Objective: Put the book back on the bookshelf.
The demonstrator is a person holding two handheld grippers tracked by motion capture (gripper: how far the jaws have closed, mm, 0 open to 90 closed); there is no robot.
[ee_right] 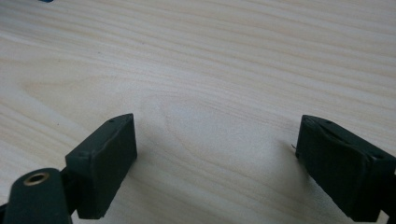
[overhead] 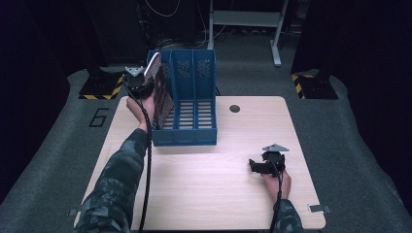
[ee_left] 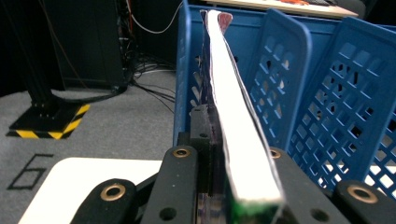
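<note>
The book (ee_left: 233, 116) is clamped in the left gripper (overhead: 140, 82) fingers above the blue file rack (overhead: 187, 97), near the tabletop's far left corner; lowering into the leftmost slot is judged next. The right gripper (ee_right: 215, 163) fingers are held apart.

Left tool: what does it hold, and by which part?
The left tool grips a thin white-edged book by its near end.
</note>
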